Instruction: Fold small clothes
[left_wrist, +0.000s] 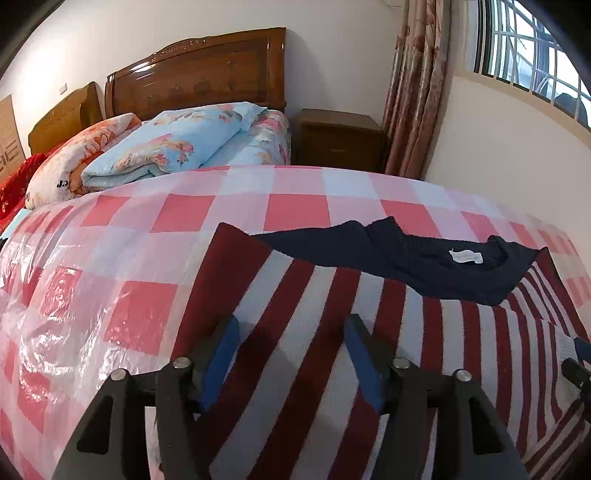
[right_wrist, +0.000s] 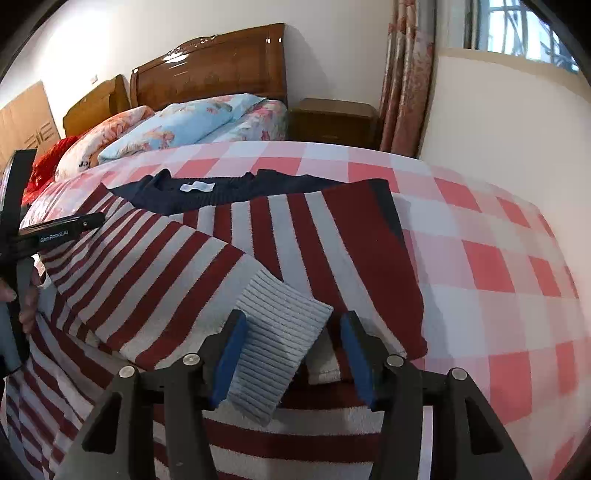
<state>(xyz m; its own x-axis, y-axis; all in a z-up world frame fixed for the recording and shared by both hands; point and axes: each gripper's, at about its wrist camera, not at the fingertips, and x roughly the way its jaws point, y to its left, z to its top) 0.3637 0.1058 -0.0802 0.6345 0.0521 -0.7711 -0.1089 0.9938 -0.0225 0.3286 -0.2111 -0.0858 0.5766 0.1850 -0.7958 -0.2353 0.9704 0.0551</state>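
Grippers: left gripper (left_wrist: 291, 354) and right gripper (right_wrist: 293, 354) spread-jawed, low over striped sweater (right_wrist: 155, 266).

Device marking: "GenRobot.AI", white lettering on the black body of the left hand-held gripper (right_wrist: 55, 230);
Quilt print: dark letters on the folded orange floral quilt (left_wrist: 66, 162); partly hidden, not legible;
Sweater neck label (left_wrist: 465, 256): white; no text legible

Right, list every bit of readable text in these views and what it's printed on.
"GenRobot.AI": white print on the black left tongs' body.
Black letters on the orange floral folded quilt: partly hidden, unreadable.
White tag in the navy collar of the red-and-grey striped knit sweater: too blurred.
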